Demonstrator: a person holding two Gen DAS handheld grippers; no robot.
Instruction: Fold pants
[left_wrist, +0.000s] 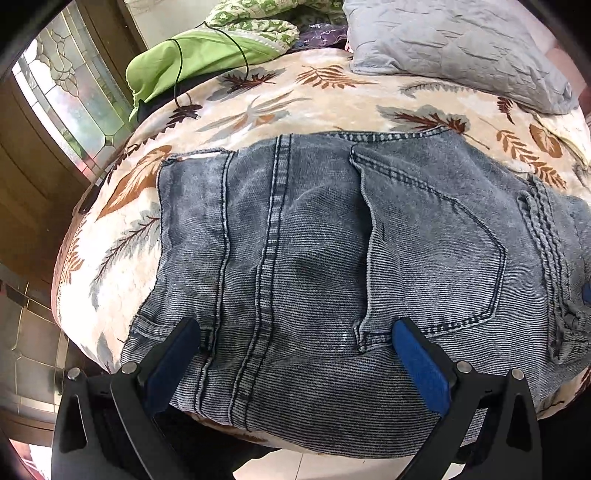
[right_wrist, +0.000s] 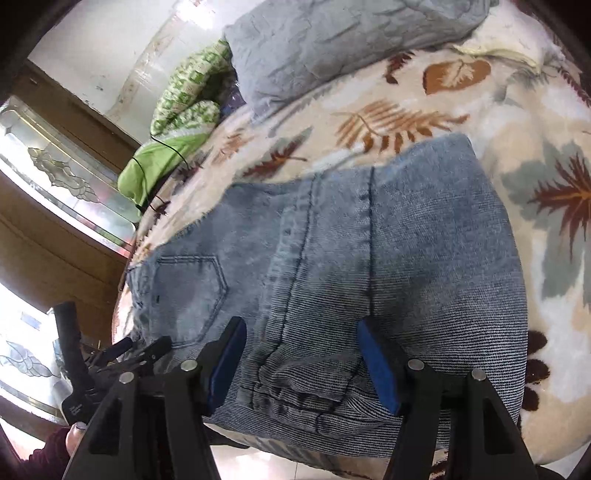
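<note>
Jeans (left_wrist: 332, 258) folded; no legible writing.

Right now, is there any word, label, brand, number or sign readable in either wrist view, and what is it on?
None can be read.
Left gripper's handle, seen in the right wrist view: small pale print, too small and blurred to read.
Jeans: no brand patch or tag shows; only stitching and pockets.
Leaf-print blanket and grey pillow: pattern only, no text.
</note>
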